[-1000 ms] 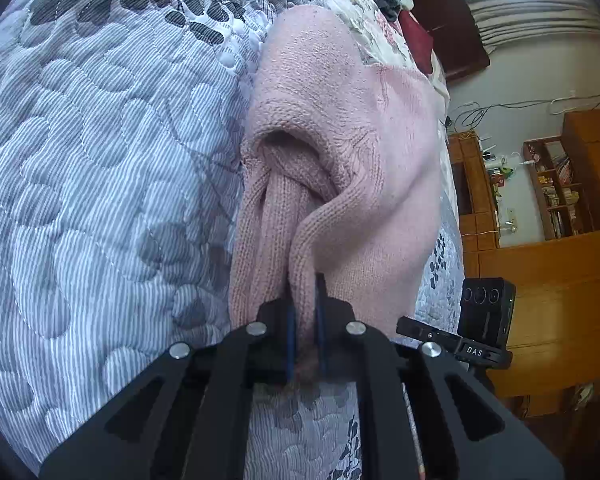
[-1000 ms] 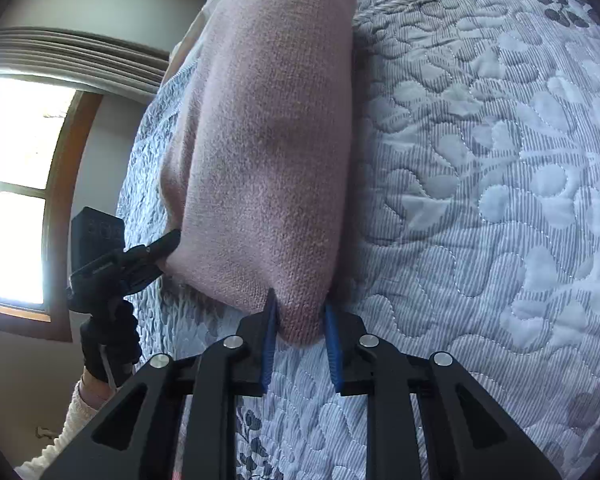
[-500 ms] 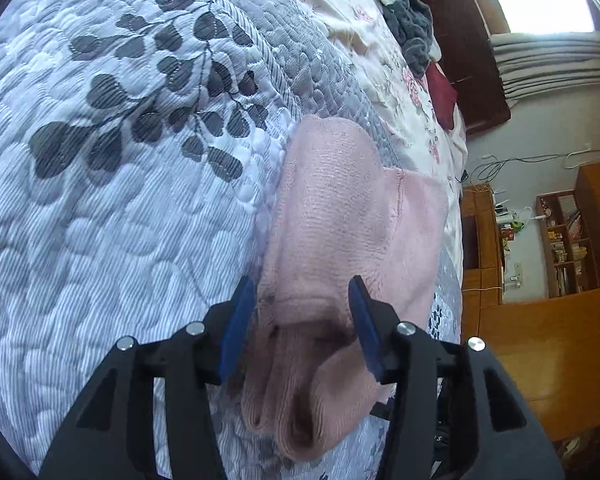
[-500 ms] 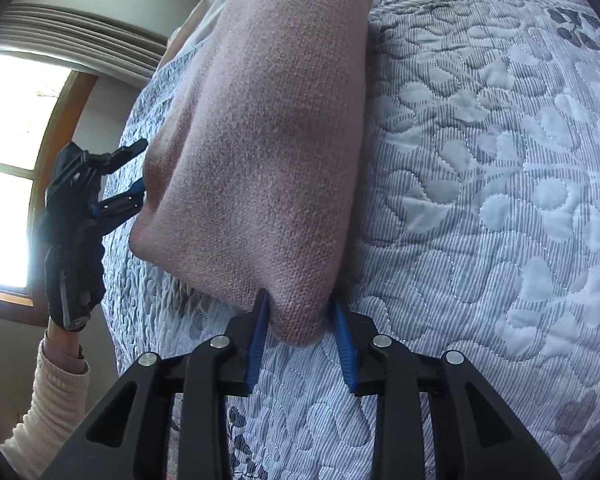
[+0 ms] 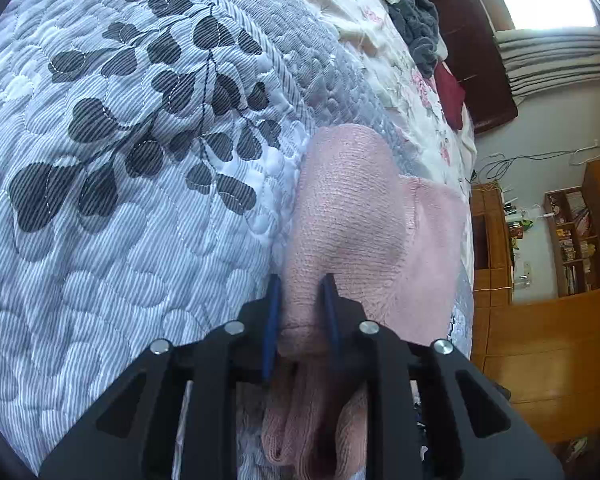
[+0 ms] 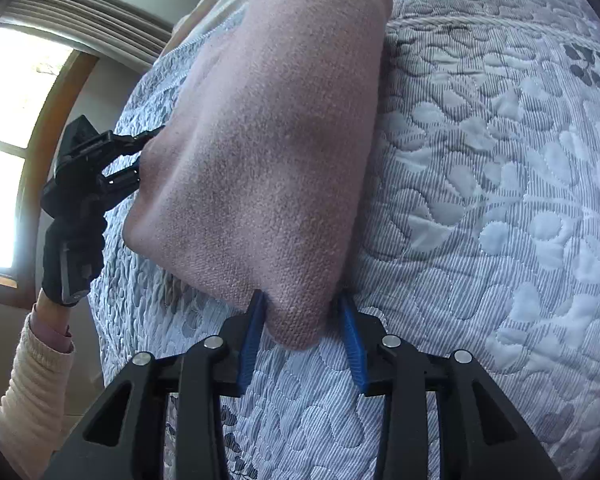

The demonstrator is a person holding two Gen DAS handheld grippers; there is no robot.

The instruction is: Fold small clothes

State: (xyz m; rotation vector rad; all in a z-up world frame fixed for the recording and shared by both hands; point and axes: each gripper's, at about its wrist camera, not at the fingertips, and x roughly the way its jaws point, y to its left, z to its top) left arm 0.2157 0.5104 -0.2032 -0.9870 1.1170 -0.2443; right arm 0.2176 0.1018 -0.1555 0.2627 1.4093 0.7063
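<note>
Folded pink knitted garment point(image 5: 352, 216) lying on the grey-and-white leaf-patterned quilt point(image 5: 120, 208), left gripper point(image 5: 300, 300) pinching one folded edge, right gripper point(image 6: 304, 312) straddling a corner with fingers slightly parted: folding appears largely done, tidying and release remaining.

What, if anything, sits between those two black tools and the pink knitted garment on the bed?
Nothing visible does. The left tool has its fingers on either side of a fold of the pink knitted garment, and the right tool straddles its corner on the grey quilted bedspread.
</note>
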